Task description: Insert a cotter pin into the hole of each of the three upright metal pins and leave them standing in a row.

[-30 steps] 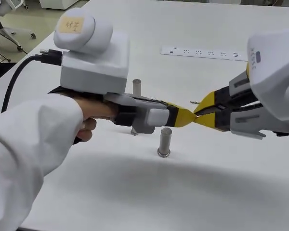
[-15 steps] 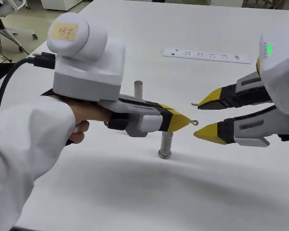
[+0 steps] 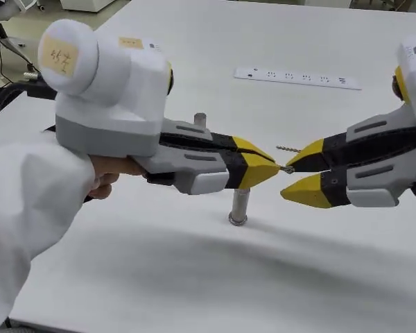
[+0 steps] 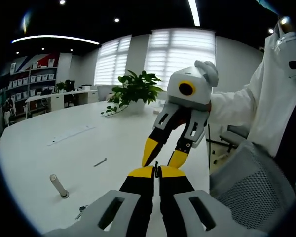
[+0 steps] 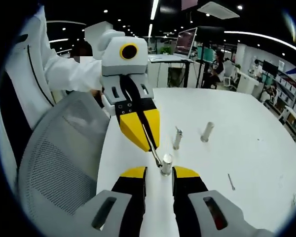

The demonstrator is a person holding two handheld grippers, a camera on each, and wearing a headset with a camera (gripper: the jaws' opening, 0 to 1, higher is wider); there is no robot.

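one cotter pin [image 5: 152, 146] clenched in left gripper [image 3: 276, 168] | right gripper [image 3: 289, 182] released | not in yet | next: aim at metal pin [image 3: 239, 206] hole

Right gripper [image 5: 160, 174], jaws apart, metal pin [image 5: 166, 165] seen between; left gripper [image 5: 149, 146] pinching cotter pin [image 5: 157, 158]; second pin [image 5: 177, 138]; third pin [image 5: 207, 132]; white table [image 5: 246, 128].

Behind metal pin [image 3: 238, 207], power strip [image 3: 297, 78]

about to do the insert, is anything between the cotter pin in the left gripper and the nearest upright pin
Nothing visible lies between the cotter pin and the nearest metal pin. Open jaws of the right gripper bracket the cotter's tip; the left gripper is shut on it.
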